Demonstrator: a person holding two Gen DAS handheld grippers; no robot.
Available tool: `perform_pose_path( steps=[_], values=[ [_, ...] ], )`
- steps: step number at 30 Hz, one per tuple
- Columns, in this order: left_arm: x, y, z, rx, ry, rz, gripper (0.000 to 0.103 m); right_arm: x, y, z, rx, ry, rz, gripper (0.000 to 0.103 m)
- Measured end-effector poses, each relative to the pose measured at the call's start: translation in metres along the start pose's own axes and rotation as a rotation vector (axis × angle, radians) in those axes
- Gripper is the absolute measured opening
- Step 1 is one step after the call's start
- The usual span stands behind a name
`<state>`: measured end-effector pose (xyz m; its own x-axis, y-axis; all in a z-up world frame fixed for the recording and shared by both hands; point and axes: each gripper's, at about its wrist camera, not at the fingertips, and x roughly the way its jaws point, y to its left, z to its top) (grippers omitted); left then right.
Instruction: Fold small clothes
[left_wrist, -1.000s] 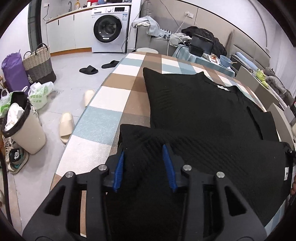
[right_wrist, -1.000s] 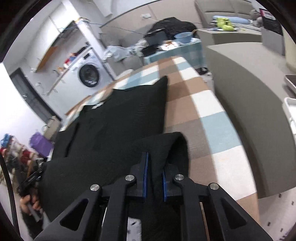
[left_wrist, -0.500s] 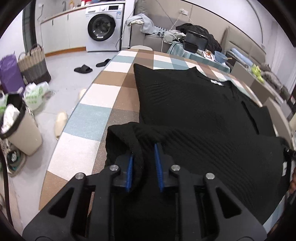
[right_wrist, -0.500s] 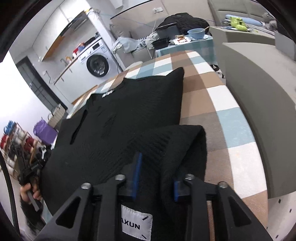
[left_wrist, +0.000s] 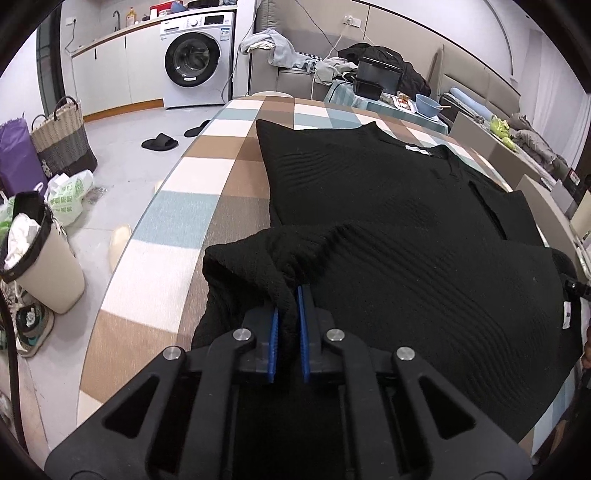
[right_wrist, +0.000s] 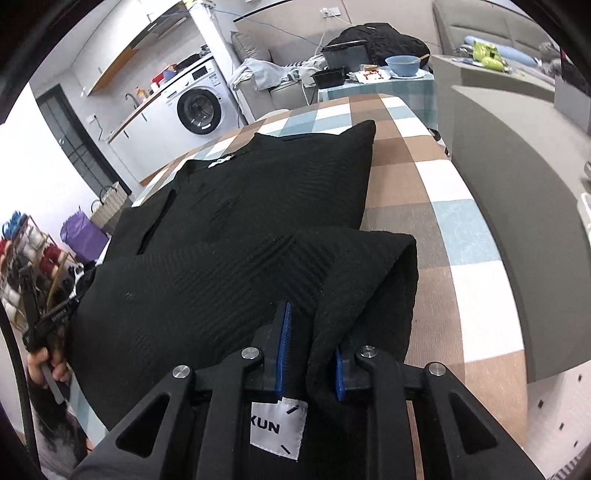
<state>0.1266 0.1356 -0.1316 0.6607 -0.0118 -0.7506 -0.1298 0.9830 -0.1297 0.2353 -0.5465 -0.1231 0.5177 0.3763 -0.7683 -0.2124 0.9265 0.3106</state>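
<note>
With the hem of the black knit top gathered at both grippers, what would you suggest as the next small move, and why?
Probably close the right gripper before lifting. The left gripper is already pinched shut on the black knit top, but the right one's blue fingers are apart, with the bunched fabric between them not pinched. Carrying the fold toward the collar label with one corner held would likely skew it.

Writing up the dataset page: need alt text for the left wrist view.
The left gripper pinches a bunched fold of a black knit sweater spread on a checked table. Behind are a washing machine and a bin.
</note>
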Motion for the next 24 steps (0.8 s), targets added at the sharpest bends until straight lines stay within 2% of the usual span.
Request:
perform_pose_path(
  steps=[3,7,13,18,19,21,22,24],
  values=[
    [-0.004,0.002,-0.002,0.0,-0.002,-0.003,0.007,-0.001,-0.004,0.002,0.005,0.001,0.007,0.02],
    [-0.011,0.016,0.0,-0.06,-0.026,-0.01,0.008,-0.007,-0.006,0.003,-0.008,0.003,0.024,0.041],
    [-0.023,0.028,-0.004,-0.097,-0.029,-0.019,0.011,-0.024,-0.014,-0.007,0.005,-0.026,0.022,0.042],
    [-0.025,0.024,-0.006,-0.079,-0.042,-0.015,0.011,-0.028,-0.015,-0.011,0.022,-0.061,0.042,0.041],
    [-0.026,0.024,-0.006,-0.079,-0.048,-0.025,0.008,-0.026,-0.014,-0.011,0.018,-0.058,0.035,0.041],
    [-0.029,0.023,-0.004,-0.079,-0.076,-0.025,0.005,-0.025,-0.012,-0.012,0.007,-0.063,0.023,0.025],
    [-0.033,0.023,-0.003,-0.079,-0.093,-0.019,0.004,-0.025,-0.011,-0.012,0.0,-0.065,0.014,0.012],
    [-0.042,0.026,0.001,-0.092,-0.127,-0.022,0.003,-0.033,-0.01,-0.009,-0.008,-0.103,0.017,0.006]
  ],
)
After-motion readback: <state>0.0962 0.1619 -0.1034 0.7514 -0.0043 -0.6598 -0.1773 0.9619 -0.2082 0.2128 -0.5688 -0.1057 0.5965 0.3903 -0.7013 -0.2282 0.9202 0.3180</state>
